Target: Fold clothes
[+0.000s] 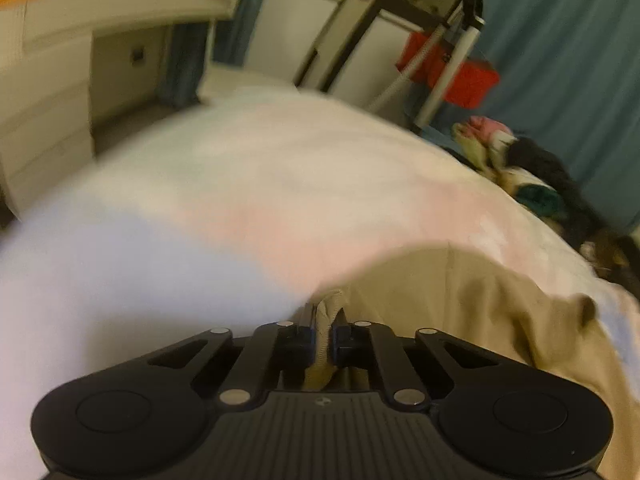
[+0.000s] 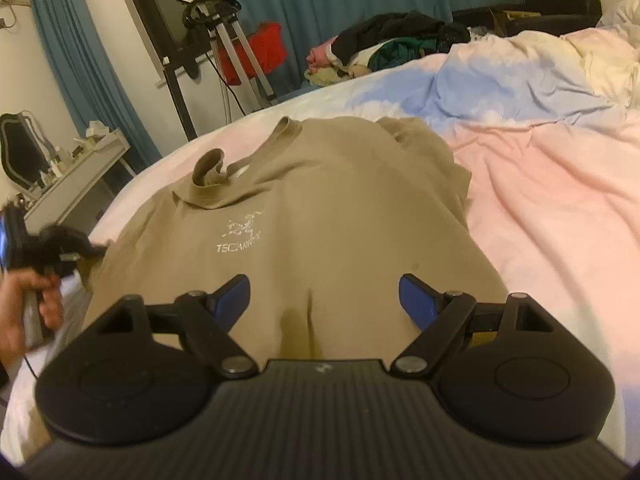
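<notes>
A tan T-shirt [image 2: 320,200] with a white chest logo lies spread on the bed, collar toward the far side. My right gripper [image 2: 324,300] is open just above the shirt's lower part, a small fabric ridge between its blue fingers. My left gripper [image 1: 322,332] is shut on a fold of the tan shirt's [image 1: 460,300] edge. It also shows at the left of the right wrist view [image 2: 60,248], held by a hand at the shirt's left side.
The bed's pink, white and blue duvet [image 2: 540,184] is rumpled at the far right. A pile of clothes [image 2: 380,48] sits at the far edge. A tripod [image 2: 240,40], red box [image 2: 260,52], and white dresser [image 2: 76,176] stand beyond the bed.
</notes>
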The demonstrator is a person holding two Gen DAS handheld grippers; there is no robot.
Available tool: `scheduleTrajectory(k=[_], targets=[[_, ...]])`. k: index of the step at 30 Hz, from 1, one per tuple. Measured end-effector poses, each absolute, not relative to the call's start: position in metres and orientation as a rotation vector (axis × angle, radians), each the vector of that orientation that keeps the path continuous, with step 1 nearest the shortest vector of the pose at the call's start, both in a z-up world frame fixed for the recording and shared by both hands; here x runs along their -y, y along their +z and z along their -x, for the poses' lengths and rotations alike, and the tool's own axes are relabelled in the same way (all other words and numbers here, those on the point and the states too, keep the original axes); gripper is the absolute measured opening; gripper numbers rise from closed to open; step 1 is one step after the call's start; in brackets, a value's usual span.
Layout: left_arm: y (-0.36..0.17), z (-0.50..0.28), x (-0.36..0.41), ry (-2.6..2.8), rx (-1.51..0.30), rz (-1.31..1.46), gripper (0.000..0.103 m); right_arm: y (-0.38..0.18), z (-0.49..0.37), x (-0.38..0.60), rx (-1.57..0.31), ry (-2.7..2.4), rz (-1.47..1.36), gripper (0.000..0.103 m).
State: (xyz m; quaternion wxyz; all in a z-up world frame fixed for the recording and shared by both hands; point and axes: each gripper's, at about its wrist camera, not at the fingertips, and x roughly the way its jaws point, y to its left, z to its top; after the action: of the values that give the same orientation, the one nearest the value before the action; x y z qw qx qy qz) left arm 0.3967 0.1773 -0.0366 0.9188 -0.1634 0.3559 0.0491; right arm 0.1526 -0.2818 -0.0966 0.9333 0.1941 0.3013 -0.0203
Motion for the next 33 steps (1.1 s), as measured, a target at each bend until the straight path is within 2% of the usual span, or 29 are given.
scheduleTrajectory(k=[6, 10, 12, 13, 14, 16, 17, 21, 23, 25, 29, 33], targets=[[0.022, -0.448, -0.172, 0.335, -0.605, 0.169, 0.004, -0.102, -0.161, 0.286, -0.617, -0.068, -0.389, 0.083], [0.011, -0.462, -0.153, 0.345, -0.635, 0.109, 0.004, -0.101, -0.162, 0.29, -0.601, -0.077, -0.373, 0.083], [0.004, -0.455, -0.151, 0.304, -0.651, 0.128, 0.013, -0.1, -0.162, 0.291, -0.59, -0.077, -0.363, 0.083], [0.001, -0.447, -0.149, 0.285, -0.655, 0.122, 0.025, -0.1, -0.162, 0.291, -0.585, -0.078, -0.36, 0.083], [-0.001, -0.438, -0.146, 0.267, -0.658, 0.109, 0.043, -0.099, -0.162, 0.291, -0.58, -0.076, -0.36, 0.083], [0.003, -0.409, -0.132, 0.221, -0.647, 0.073, 0.061, -0.097, -0.162, 0.292, -0.57, -0.066, -0.362, 0.083], [0.006, -0.394, -0.124, 0.198, -0.64, 0.054, 0.065, -0.095, -0.161, 0.292, -0.563, -0.059, -0.364, 0.083], [0.018, -0.3, -0.088, 0.084, -0.607, 0.017, 0.068, -0.086, -0.153, 0.29, -0.528, -0.035, -0.356, 0.083], [0.025, -0.253, -0.068, 0.036, -0.599, 0.045, 0.077, -0.081, -0.148, 0.291, -0.512, -0.029, -0.353, 0.083], [0.027, -0.202, -0.046, -0.004, -0.592, 0.104, 0.08, -0.076, -0.142, 0.295, -0.5, -0.022, -0.371, 0.083], [0.016, -0.123, -0.004, -0.102, -0.612, 0.173, 0.081, -0.067, -0.127, 0.304, -0.479, -0.015, -0.39, 0.083], [-0.001, -0.075, 0.018, -0.157, -0.627, 0.209, 0.082, -0.063, -0.115, 0.321, -0.468, -0.027, -0.42, 0.083]])
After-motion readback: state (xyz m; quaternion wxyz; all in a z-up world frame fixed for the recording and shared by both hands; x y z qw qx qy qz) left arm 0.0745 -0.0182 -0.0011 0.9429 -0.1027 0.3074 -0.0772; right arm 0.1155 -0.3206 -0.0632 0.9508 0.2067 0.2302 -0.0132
